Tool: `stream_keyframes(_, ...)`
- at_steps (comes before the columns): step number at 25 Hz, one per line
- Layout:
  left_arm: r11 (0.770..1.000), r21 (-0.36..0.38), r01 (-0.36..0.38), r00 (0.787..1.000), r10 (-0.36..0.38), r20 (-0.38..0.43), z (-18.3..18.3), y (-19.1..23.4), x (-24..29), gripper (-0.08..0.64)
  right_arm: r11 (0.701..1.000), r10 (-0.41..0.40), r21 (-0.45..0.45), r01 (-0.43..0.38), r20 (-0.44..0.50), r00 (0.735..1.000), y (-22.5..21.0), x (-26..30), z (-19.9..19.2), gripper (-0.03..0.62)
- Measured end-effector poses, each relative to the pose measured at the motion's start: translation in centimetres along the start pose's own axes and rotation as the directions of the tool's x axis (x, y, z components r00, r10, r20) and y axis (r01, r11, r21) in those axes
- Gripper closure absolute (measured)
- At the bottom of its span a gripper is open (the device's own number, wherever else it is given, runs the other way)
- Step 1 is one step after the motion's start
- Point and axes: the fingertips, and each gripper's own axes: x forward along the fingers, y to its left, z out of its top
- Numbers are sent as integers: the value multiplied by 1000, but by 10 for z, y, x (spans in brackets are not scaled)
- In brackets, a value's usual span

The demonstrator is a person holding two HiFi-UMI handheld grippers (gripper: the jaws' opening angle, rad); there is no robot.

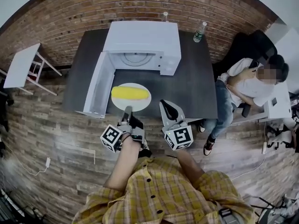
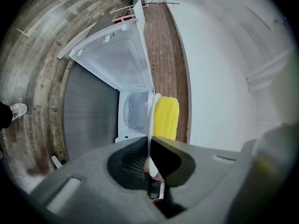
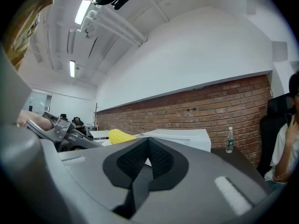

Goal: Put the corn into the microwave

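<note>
A yellow corn cob (image 1: 131,94) lies on a white plate (image 1: 122,104) in front of the white microwave (image 1: 142,38), whose door (image 1: 96,85) hangs open to the left. My left gripper (image 1: 127,110) is shut on the plate's near rim. In the left gripper view the plate (image 2: 152,120) runs edge-on out of the closed left gripper (image 2: 149,141), with the corn (image 2: 166,118) on it and the open microwave cavity (image 2: 133,111) beyond. My right gripper (image 1: 164,104) is beside the plate, shut and holding nothing. In its own view the right gripper (image 3: 148,141) shows its pads closed together, with the corn (image 3: 120,135) at the left.
The microwave stands on a dark table (image 1: 198,90) against a brick wall. Two water bottles (image 1: 199,31) stand at the table's back edge. A person (image 1: 243,85) sits in a chair right of the table. A small white side table (image 1: 21,64) stands at the far left.
</note>
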Motion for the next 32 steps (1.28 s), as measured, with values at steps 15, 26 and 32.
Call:
stream_keyframes(15,1000,23,-5,997,7,-80,41,0,54,546,997,-80,4,80,11,997,-7,56,9,589)
stream_keyframes(26,999,22,-25,997,26,-70,34,15,79,546,997,-79,5,79,15,997,-31,66,0,591)
stream_keyframes(32,999,8,-44,998,44,-55,32,25,104,546,997,-69,36,69,6,998,-52,79,-17,591)
